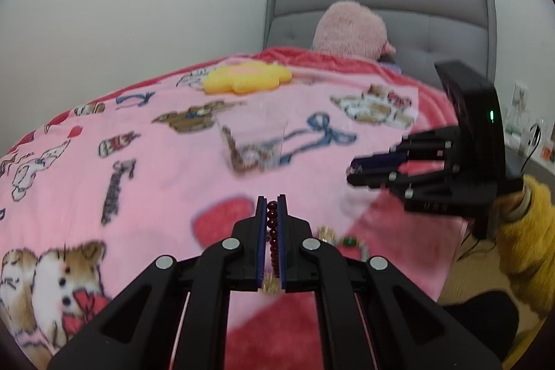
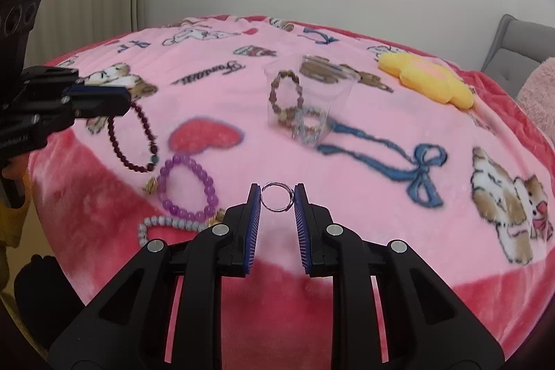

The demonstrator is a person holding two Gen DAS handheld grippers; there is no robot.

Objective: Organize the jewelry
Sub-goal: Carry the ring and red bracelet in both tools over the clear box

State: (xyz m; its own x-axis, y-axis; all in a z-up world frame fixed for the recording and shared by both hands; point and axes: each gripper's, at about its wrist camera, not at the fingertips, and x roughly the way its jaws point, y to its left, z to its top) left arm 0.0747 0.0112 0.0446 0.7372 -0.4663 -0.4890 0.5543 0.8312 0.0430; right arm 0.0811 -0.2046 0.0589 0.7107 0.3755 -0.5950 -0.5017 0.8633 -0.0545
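At the bottom centre of the left wrist view, the left gripper [image 1: 272, 201] is clamped on a dark red bead bracelet [image 1: 273, 231], whose strand is pinched between the blue pads. In the right wrist view the same bracelet [image 2: 133, 141] is seen hanging as a loop from that gripper [image 2: 126, 101] at the left edge, lifted off the pink blanket [image 2: 347, 196]. At the bottom centre of that view, the right gripper [image 2: 277, 201] is closed on a thin silver ring [image 2: 277, 201], held across its width so the hoop stays upright. Both pieces appear to be raised for carrying to the clear cup [image 2: 310, 99] in the upper middle of the frame, where a brown bead bracelet [image 2: 286, 96] and a pale one [image 2: 308, 125] are already kept. A purple bracelet [image 2: 187, 186] and a white bead bracelet [image 2: 170, 226] lie unsorted at lower left. A yellow flower cushion [image 2: 426, 80] is left at upper right.
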